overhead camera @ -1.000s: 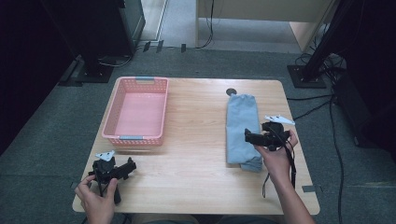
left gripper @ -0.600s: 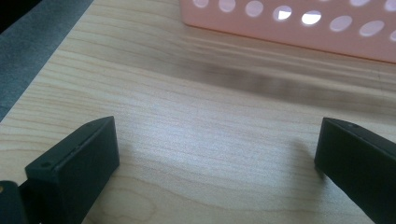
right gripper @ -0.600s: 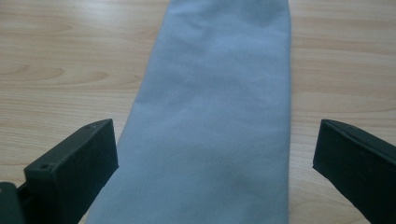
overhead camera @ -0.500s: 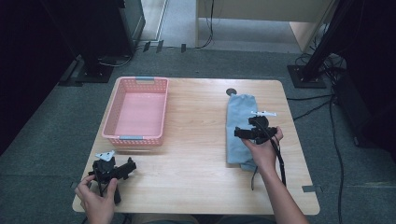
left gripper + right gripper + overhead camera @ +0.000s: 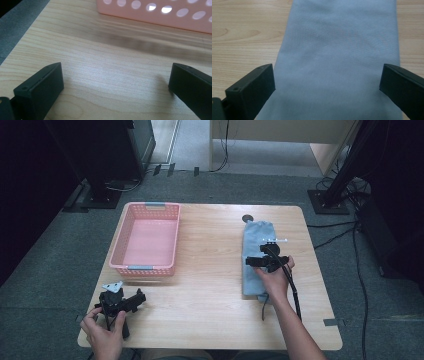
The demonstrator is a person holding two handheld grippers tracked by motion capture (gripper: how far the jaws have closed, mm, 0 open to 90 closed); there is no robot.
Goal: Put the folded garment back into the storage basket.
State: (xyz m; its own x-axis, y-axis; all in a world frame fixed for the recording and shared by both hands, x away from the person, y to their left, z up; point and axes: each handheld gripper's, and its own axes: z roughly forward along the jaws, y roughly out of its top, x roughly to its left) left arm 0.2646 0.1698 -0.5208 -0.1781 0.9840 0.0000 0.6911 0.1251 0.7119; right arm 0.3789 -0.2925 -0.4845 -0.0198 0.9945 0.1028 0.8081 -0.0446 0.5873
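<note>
A folded light-blue cloth [image 5: 258, 255] lies lengthwise on the right half of the wooden surface [image 5: 210, 285], its far end just short of a small dark round thing [image 5: 247, 218] near the far edge. The right tongs [image 5: 252, 262] hang over the middle of that cloth, held in the person's right hand [image 5: 274, 276], pointing toward the left across the cloth's width. Their cable [image 5: 292, 287] trails back along the forearm.

In the right gripper view the right tongs [image 5: 327, 82] stand wide apart, and the light-blue cloth [image 5: 339, 57] spreads between and beyond the two black jaws, nearly spanning the gap; the left jaw sits near the cloth's edge where bare wood begins. Whether the jaws touch the fabric I cannot tell.

Well apart, at the near left corner of the surface, the left tongs [image 5: 139, 297] are held low in the left hand [image 5: 106, 332], pointing to the right. In the left gripper view the left tongs [image 5: 116, 82] are also spread wide, with nothing but bare wood between the jaws. Ahead of them stands the perforated wall of a pink plastic basket [image 5: 160, 15], which sits on the far left part of the surface [image 5: 146, 239].
</note>
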